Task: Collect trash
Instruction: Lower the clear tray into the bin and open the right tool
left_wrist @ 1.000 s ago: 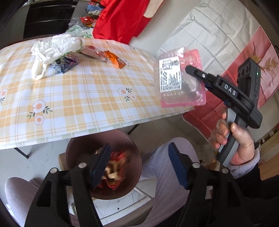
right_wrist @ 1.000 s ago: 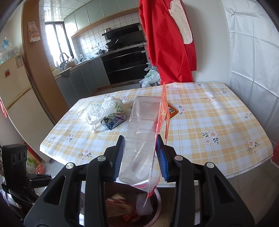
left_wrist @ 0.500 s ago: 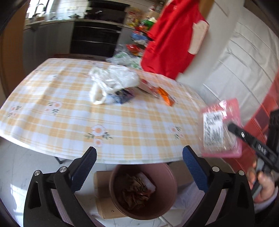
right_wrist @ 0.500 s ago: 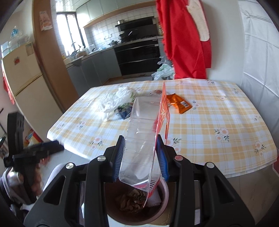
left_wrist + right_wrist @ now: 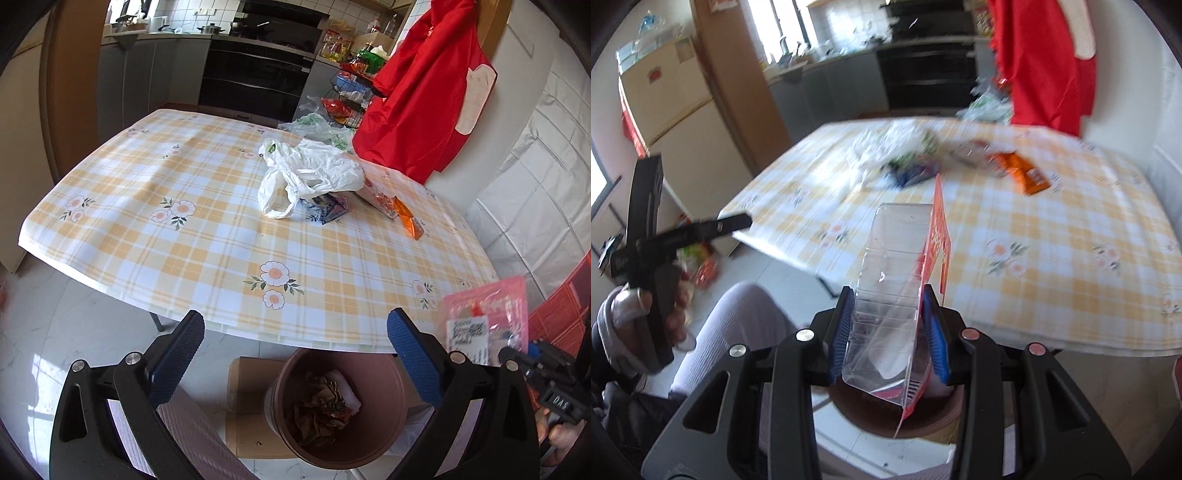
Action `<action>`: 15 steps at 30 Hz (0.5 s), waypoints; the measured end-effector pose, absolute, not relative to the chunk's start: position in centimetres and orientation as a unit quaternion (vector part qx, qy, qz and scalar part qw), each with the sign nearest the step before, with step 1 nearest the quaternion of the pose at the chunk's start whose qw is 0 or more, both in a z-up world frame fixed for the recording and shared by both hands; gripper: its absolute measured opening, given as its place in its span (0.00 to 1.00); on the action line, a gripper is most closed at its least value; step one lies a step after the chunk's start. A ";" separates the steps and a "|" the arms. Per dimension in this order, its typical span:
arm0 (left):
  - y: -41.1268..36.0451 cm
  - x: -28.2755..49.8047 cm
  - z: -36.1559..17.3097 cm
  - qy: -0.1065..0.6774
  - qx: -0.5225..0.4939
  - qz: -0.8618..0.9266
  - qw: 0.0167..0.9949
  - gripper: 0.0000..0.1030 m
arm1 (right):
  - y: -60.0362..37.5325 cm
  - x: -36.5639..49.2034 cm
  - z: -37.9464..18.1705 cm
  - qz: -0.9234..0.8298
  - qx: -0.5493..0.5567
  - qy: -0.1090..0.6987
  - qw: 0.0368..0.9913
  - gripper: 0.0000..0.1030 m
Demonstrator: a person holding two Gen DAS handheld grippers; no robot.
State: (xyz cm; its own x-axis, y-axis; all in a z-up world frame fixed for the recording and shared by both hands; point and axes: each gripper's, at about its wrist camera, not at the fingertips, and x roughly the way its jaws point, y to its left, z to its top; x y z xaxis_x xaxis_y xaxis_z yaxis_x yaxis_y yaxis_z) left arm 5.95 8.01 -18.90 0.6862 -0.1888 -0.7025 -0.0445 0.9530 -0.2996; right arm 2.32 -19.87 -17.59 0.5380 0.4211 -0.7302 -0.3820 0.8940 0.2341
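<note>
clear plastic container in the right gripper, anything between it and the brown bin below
Nothing visible does. The clear plastic container is clamped in the right gripper, and its lower end hangs right over the open mouth of the brown bin. The left gripper is open, empty and off to the side.

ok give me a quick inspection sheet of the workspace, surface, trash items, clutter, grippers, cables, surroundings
Surface: table under a yellow checked, flowered cloth.
Job's things: clear plastic pack with a red card back; brown bin on the floor at the table's near edge, wrappers inside; white plastic bag, blue wrapper and orange wrapper on the table.
Clutter: flat cardboard under the bin.
Grippers: left gripper open, empty, aimed over the bin; right gripper clamps the pack above the bin.
Cables: nothing seen.
Surroundings: red garment hanging by the wall, oven, fridge.
</note>
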 end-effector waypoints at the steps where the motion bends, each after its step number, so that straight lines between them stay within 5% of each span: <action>1: 8.0 5.9 -18.9 0.395 -0.148 -0.039 0.906 0.94 | -19.5 2.4 -18.1 0.236 0.022 0.434 0.869 0.38; 12: 7.8 6.0 -19.5 0.404 -0.147 -0.039 0.902 0.94 | -17.8 2.2 -20.6 0.259 0.013 0.480 0.838 0.42; 15: 7.8 6.0 -19.5 0.404 -0.148 -0.039 0.902 0.94 | -17.9 2.2 -20.5 0.258 0.018 0.481 0.838 0.51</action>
State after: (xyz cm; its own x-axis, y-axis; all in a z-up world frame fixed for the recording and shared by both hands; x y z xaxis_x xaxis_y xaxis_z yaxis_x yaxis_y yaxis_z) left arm 6.01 7.85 -19.52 0.6709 -0.1903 -0.7168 -0.0482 0.9533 -0.2983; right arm 2.15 -17.86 -20.55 0.4044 0.4496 -0.7965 -0.4153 0.8662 0.2781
